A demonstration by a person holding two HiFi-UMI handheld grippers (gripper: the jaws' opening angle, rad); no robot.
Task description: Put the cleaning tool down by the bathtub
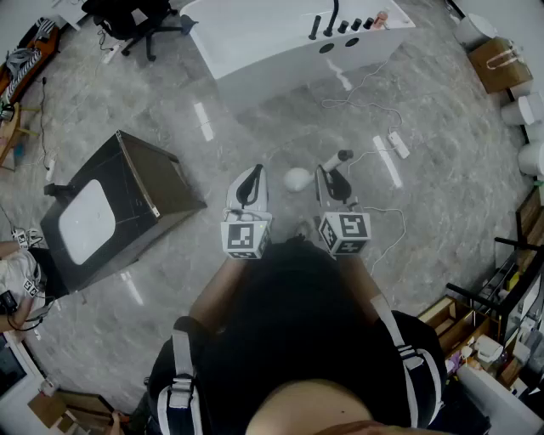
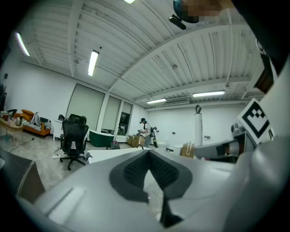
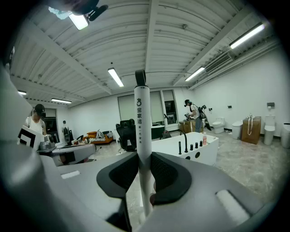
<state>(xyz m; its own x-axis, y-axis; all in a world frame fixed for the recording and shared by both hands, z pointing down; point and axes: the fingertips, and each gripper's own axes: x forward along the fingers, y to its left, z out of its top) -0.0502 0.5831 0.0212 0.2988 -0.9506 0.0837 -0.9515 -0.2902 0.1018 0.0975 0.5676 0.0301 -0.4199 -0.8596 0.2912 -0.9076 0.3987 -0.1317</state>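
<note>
Tool (image 3: 141, 131), slim white black-capped pole, stands clamped in right tongs (image 3: 143, 174).

Grey marble-look tile floor (image 1: 442, 221) carries: white rectangular bathtub (image 1: 280, 42) far side; black wheeled office chair (image 1: 140, 21) near it; dark box with white panel (image 1: 110, 212) left; white power strip (image 1: 398, 144) right.

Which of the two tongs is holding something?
The right tongs: they squeeze the white stick of the cleaning tool. The left tongs are pinched shut with nothing between them.
</note>
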